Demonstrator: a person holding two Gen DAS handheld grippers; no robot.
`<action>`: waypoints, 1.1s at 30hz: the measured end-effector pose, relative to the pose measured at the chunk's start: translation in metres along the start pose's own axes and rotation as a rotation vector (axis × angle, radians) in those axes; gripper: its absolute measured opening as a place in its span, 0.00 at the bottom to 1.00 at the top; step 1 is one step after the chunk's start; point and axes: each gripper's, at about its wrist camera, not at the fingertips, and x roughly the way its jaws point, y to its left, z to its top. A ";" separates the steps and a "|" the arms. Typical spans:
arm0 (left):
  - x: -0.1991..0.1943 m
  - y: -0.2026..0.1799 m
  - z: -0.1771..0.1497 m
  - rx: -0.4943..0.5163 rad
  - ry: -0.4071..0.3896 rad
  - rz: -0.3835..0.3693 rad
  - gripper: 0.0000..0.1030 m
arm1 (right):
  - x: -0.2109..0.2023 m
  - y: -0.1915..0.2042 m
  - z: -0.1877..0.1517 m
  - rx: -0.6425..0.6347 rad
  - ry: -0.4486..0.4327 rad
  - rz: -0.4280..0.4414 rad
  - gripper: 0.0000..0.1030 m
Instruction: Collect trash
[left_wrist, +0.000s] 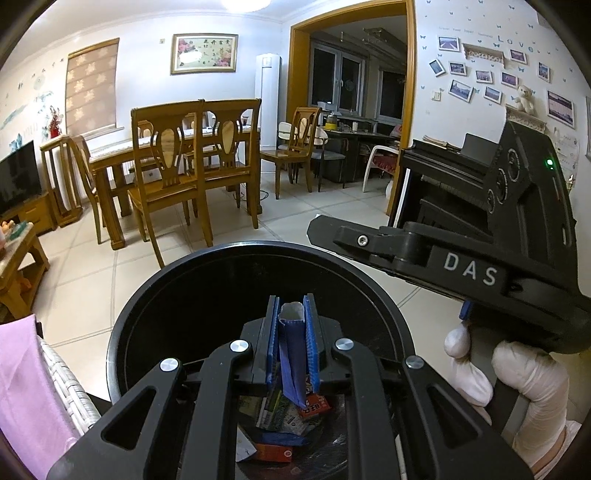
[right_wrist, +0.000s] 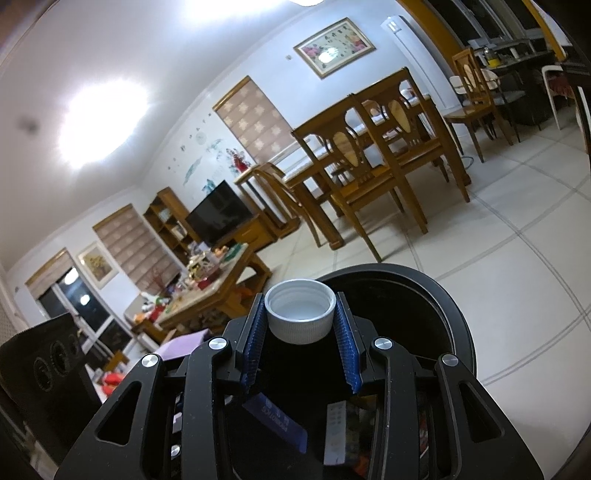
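Observation:
My left gripper (left_wrist: 292, 314) is shut on a blue wrapper (left_wrist: 291, 354) with a white inside, held over the mouth of a round black trash bin (left_wrist: 147, 306). Several wrappers and small boxes (left_wrist: 284, 417) lie at the bin's bottom. My right gripper (right_wrist: 300, 314) is shut on a white bottle cap (right_wrist: 300, 314), open side up, over the same bin (right_wrist: 443, 317). Blue and white packets (right_wrist: 280, 421) lie inside it. The right gripper's body (left_wrist: 480, 240) shows at the right of the left wrist view, above the bin's rim.
A wooden dining table with chairs (left_wrist: 184, 158) stands on the tiled floor beyond the bin. A cluttered coffee table (right_wrist: 214, 288) and a TV (right_wrist: 218, 214) are to the left. A pink cloth (left_wrist: 26, 387) on a wicker seat is close left. A black piano (left_wrist: 443, 177) is to the right.

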 end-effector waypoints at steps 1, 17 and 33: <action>0.000 0.000 0.000 0.000 0.000 0.001 0.15 | 0.001 0.001 -0.001 -0.001 -0.001 -0.002 0.36; -0.013 -0.009 0.004 0.063 -0.076 0.087 0.88 | -0.007 -0.006 0.001 0.033 -0.063 -0.008 0.68; -0.024 -0.015 0.007 0.086 -0.083 0.117 0.95 | -0.017 -0.011 0.001 0.060 -0.093 -0.012 0.81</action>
